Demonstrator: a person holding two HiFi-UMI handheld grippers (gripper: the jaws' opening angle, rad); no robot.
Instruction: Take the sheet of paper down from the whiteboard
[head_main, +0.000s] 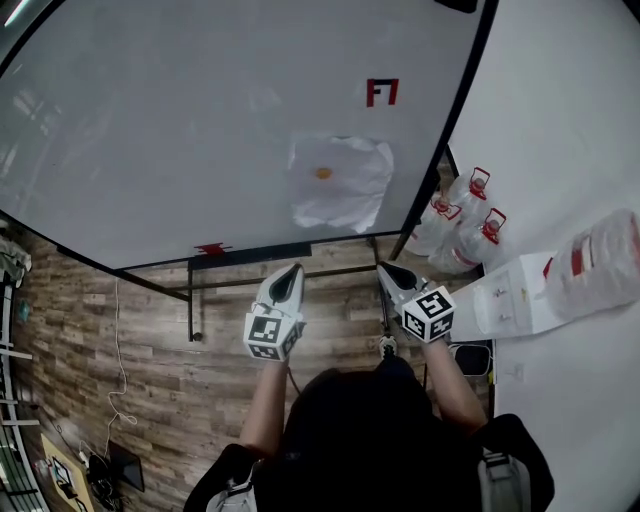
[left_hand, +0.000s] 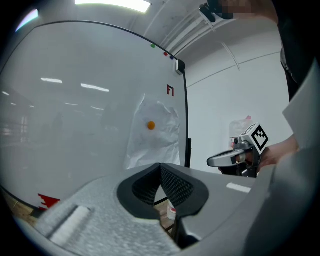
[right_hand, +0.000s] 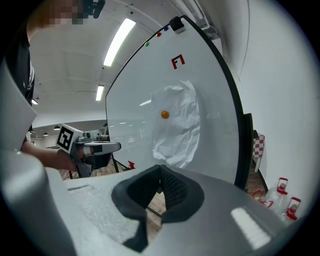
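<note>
A crumpled white sheet of paper (head_main: 338, 183) hangs on the whiteboard (head_main: 180, 130), pinned by a small orange magnet (head_main: 323, 173). The sheet (left_hand: 152, 135) and its magnet (left_hand: 151, 125) show ahead in the left gripper view, and the sheet (right_hand: 179, 125) with the magnet (right_hand: 164, 114) in the right gripper view too. My left gripper (head_main: 288, 272) is shut and empty, below the board's lower edge and left of the sheet. My right gripper (head_main: 385, 270) is also shut with nothing in it, just below the sheet's right side. Both are well short of the paper.
The whiteboard's black stand and bottom rail (head_main: 250, 253) run just ahead of the grippers. Clear water jugs with red handles (head_main: 462, 222) stand at the right by a white wall. A red mark (head_main: 382, 92) sits above the sheet. Wood floor lies below.
</note>
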